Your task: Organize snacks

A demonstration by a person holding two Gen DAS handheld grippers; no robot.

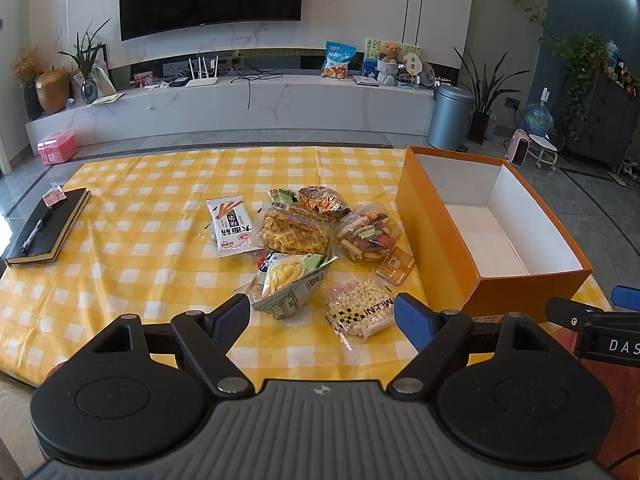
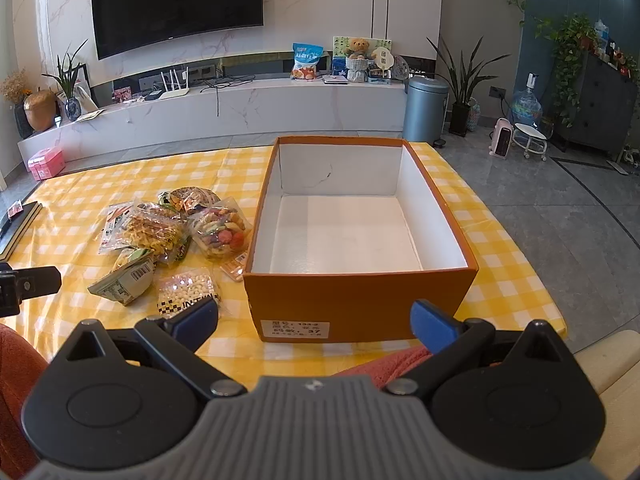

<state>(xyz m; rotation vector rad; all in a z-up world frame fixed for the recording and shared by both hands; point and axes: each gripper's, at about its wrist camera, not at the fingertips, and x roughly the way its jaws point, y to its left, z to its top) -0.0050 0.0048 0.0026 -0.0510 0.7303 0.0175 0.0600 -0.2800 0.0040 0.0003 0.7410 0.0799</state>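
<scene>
My left gripper (image 1: 322, 322) sits spread wide and holding nothing, low over the yellow checked tablecloth (image 1: 132, 216), with the green-edged snack bag (image 1: 286, 286) and the clear bag of white puffs (image 1: 360, 308) just ahead of its fingers. My right gripper (image 2: 314, 324) is equally wide and holds nothing, facing the orange box (image 2: 360, 300), whose white interior is bare. The other snack packets (image 2: 160, 228) lie clustered left of the box. A black notebook (image 1: 48, 226) rests well apart at the cloth's left edge.
</scene>
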